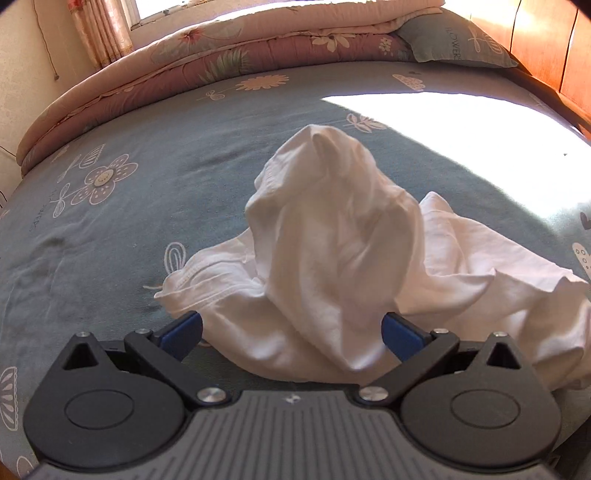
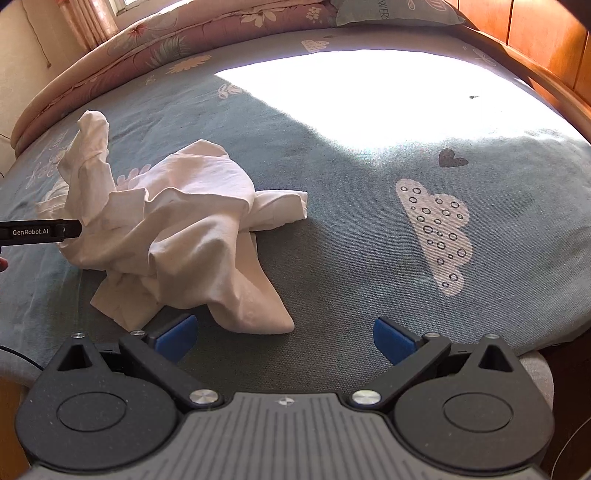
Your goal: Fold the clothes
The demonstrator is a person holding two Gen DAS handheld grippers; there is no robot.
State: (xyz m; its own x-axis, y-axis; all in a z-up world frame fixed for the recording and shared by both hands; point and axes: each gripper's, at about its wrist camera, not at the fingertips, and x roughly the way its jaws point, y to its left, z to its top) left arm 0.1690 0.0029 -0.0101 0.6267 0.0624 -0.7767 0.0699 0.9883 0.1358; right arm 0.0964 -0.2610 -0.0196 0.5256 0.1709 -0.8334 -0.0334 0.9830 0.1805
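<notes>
Crumpled white garment far-left of right gripper, nearer left gripper (both spread apart, gripping nothing).

A blue patterned bed fills the room — sunlight falls across it. Folded quilts, a curtain and a wooden headboard lie beyond.

a home bedroom. a bed with a blue-grey sheet printed with flowers and clouds fills the view, a folded floral quilt and a pillow along its far edge. a curtained window and wooden panelling stand behind.
</notes>
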